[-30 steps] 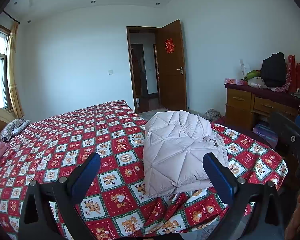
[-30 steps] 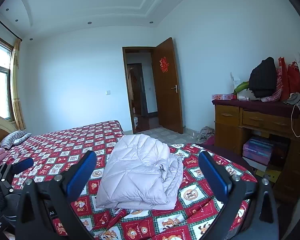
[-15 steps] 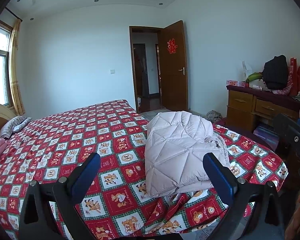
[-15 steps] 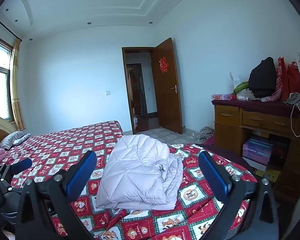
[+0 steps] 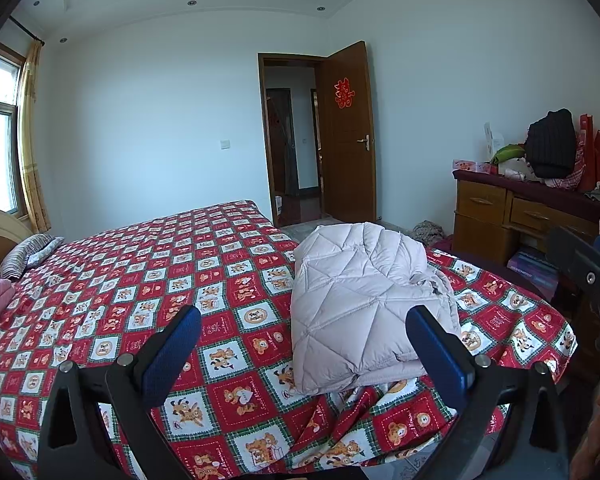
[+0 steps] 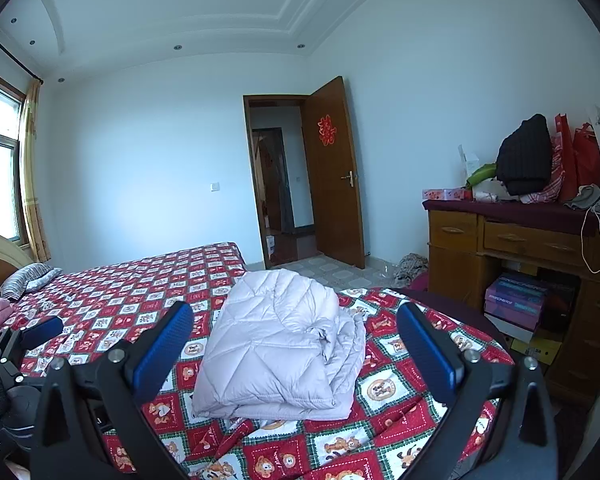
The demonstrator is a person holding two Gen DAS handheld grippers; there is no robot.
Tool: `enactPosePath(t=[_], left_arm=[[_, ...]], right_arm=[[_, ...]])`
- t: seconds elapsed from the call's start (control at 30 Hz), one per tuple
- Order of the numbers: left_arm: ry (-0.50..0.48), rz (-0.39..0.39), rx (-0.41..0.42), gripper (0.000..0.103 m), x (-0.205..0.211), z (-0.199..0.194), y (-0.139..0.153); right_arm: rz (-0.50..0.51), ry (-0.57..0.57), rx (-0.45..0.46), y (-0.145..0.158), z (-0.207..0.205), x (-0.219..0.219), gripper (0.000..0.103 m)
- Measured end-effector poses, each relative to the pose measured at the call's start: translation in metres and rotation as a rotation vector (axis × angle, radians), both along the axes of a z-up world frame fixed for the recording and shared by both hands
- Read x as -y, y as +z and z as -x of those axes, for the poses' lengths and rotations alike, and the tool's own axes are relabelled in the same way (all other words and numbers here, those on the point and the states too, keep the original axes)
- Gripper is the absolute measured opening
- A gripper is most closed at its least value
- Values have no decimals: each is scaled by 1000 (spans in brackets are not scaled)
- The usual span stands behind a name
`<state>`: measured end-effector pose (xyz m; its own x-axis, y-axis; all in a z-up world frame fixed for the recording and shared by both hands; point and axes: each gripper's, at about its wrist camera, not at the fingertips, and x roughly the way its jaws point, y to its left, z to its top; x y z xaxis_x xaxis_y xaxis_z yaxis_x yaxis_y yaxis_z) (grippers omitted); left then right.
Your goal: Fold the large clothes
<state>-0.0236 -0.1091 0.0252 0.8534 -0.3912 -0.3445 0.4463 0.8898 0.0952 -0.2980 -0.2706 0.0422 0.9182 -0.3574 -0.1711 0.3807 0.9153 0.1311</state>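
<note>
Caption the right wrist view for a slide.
Open right tool hovers before a folded pale-lilac quilted jacket on the red cartoon-print bedspread.

Both grippers share one build. The left gripper [image 5: 302, 350] has two black angular arms with triangular cut-outs, each tipped by a finely ribbed blue pad, and round silver screws sit on top of each arm near the pad. The right gripper [image 6: 294, 346] looks the same. At 9 o'clock in the right wrist view, a black frame with a blue pad is probably the left gripper again.
</note>
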Motion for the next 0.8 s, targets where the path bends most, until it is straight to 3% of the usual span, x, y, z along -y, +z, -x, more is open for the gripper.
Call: enactPosePath(t=[0.8], left_arm=[[14,2,-14,102,1,-7,1]], right_arm=[[-8,-11,-2,-3,0,2,103]])
